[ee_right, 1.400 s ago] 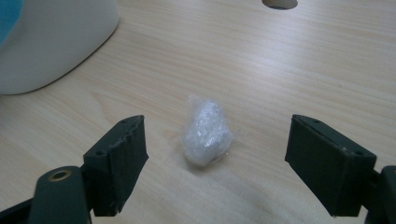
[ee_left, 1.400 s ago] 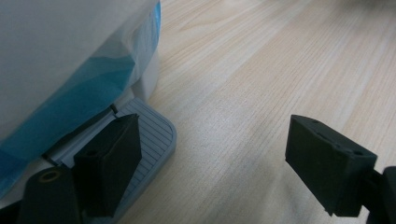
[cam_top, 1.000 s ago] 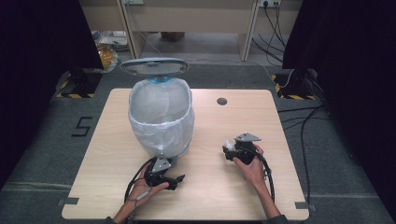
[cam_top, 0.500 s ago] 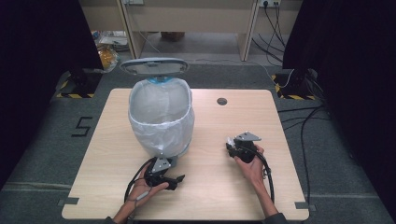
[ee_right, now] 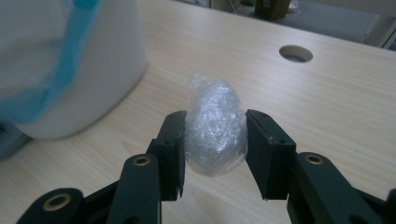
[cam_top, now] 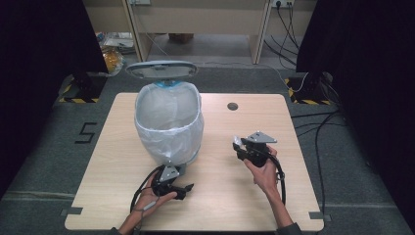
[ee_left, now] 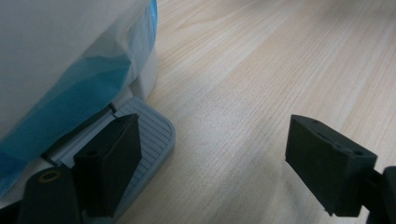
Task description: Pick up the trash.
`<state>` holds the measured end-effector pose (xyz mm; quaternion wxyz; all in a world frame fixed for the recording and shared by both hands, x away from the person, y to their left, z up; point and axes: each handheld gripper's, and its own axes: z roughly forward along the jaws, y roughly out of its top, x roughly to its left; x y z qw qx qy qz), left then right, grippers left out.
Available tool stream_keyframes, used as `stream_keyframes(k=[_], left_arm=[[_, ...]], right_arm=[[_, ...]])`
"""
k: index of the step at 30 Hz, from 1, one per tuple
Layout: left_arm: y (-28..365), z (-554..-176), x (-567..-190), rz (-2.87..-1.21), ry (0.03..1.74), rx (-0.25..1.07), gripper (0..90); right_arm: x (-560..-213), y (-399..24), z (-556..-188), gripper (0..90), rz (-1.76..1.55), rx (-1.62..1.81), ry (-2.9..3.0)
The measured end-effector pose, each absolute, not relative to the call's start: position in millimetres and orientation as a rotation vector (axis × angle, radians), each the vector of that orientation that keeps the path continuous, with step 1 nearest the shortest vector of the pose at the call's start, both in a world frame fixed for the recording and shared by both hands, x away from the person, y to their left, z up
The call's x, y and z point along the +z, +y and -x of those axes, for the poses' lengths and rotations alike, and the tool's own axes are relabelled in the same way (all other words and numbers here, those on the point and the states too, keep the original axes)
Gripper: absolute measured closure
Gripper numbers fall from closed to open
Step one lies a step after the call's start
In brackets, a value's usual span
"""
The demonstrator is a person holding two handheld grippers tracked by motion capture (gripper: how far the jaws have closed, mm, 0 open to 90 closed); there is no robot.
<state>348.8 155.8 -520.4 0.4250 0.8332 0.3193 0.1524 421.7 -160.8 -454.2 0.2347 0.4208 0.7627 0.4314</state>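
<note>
A pedal bin (cam_top: 169, 122) lined with a white bag stands on the table, and its grey lid (cam_top: 161, 69) is raised behind it. My right gripper (cam_top: 240, 146) is held above the table to the right of the bin. It is shut on a crumpled wad of clear plastic (ee_right: 215, 130), which bulges out between the pads (ee_right: 175, 144). My left gripper (cam_top: 185, 191) sits low at the bin's front, open, with nothing between the jaws. In the left gripper view one jaw lies on the ribbed grey pedal (ee_left: 154, 128), under the blue fringe of the bag (ee_left: 93, 88).
The wooden table (cam_top: 293, 196) has a round cable hole (cam_top: 232, 105) at the back right. Cables trail over the grey floor on the right. Shelving and clutter stand beyond the table's far edge.
My right gripper has risen a little off the table with the plastic wad. The left gripper and the bin have stayed put.
</note>
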Motion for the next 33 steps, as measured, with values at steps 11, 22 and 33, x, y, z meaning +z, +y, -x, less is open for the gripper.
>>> stream_keyframes(k=[11,22,33], left_arm=[[155.4,-348.3,-520.4,-2.086,0.796,0.385,17.7],[155.7,-348.5,-520.4,-2.084,0.791,0.389,17.7],[155.6,-348.0,-520.5,-2.083,0.792,0.388,17.7]], right_arm=[[-411.7,-148.3,-422.6,59.3,-1.096,1.267,2.059],[-365.9,-136.9,-425.8,59.3,-1.049,1.304,2.027],[-349.8,-132.3,-431.7,59.3,-1.051,1.327,2.021]])
